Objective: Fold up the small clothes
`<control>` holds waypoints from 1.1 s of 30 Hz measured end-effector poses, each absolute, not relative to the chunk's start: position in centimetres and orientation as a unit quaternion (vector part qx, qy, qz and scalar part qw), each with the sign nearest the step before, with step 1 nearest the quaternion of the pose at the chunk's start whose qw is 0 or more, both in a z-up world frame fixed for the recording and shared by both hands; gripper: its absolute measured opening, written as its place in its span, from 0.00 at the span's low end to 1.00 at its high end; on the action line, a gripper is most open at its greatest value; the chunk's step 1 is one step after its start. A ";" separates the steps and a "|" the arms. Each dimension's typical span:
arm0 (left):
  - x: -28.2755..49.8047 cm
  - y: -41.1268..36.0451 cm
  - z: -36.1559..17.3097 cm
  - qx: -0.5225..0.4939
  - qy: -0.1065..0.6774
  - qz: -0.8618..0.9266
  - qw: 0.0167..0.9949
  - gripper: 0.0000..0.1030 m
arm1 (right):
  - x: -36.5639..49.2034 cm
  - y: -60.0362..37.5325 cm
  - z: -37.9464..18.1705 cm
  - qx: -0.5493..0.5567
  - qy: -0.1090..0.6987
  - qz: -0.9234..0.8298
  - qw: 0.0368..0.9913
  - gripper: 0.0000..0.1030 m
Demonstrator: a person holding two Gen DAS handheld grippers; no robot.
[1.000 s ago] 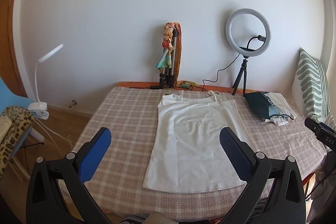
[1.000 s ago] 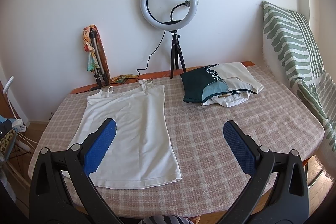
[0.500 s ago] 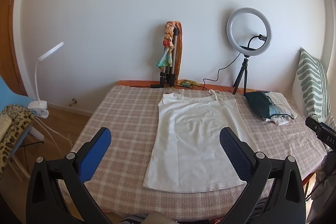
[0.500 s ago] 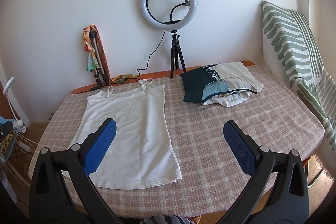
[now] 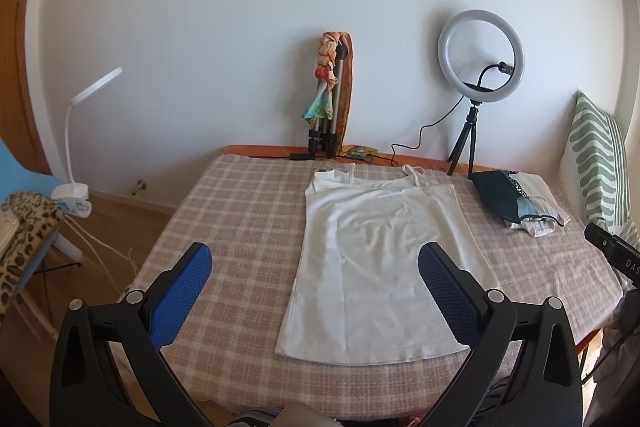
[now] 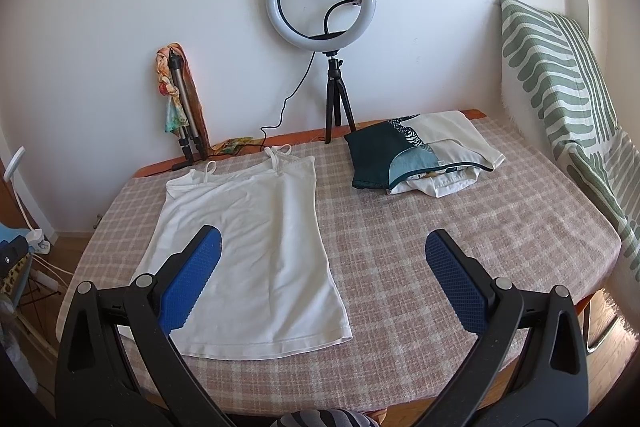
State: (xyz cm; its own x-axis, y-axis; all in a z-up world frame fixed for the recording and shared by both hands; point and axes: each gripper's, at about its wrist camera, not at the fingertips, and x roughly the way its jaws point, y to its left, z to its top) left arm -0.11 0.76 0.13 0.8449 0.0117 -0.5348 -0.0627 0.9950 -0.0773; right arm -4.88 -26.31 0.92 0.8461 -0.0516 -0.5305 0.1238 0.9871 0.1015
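A white strappy tank top (image 5: 380, 251) lies flat on the checked tablecloth (image 5: 244, 227), straps toward the wall and hem toward me; it also shows in the right wrist view (image 6: 256, 247). My left gripper (image 5: 316, 259) is open and empty, held above the near table edge in front of the top's hem. My right gripper (image 6: 324, 243) is open and empty, held over the near edge just right of the top. A pile of folded clothes (image 6: 420, 155) lies at the back right; it also shows in the left wrist view (image 5: 516, 201).
A ring light on a small tripod (image 6: 324, 7) and a folded tripod with scarves (image 6: 180, 99) stand at the back by the wall. A green-striped cushion (image 6: 560, 87) leans at the right. A clip lamp (image 5: 76, 143) and a leopard-print chair (image 5: 24, 227) are at the left.
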 end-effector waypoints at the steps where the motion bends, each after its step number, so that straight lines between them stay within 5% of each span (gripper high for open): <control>1: -0.1 0.9 0.0 -0.047 0.278 0.018 0.959 1.00 | -4.8 -26.2 0.9 0.065 0.274 -0.044 0.959 1.00; 13: 1.8 5.9 -5.4 -0.091 0.335 0.002 0.938 0.99 | -0.1 -23.5 1.6 0.068 0.279 0.035 0.957 1.00; 16: 2.7 7.2 -7.9 -0.128 0.376 -0.022 0.917 0.86 | 2.3 -22.1 1.2 0.053 0.285 0.055 0.956 0.99; 26: 3.8 9.9 -12.5 -0.232 0.441 -0.054 0.865 0.79 | 11.6 -16.8 -0.6 0.067 0.352 0.155 0.921 0.85; 33: 5.7 10.2 -15.0 -0.255 0.490 -0.091 0.829 0.65 | 19.7 -11.0 -2.9 0.063 0.412 0.201 0.887 0.71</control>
State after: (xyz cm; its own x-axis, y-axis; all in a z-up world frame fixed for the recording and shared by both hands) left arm 5.68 10.17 -14.98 0.5042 -0.4003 -0.7652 -0.1000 0.8531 -0.5121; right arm 19.66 -10.95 -2.85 0.5806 0.4077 -0.7048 -0.3045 0.9115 0.2764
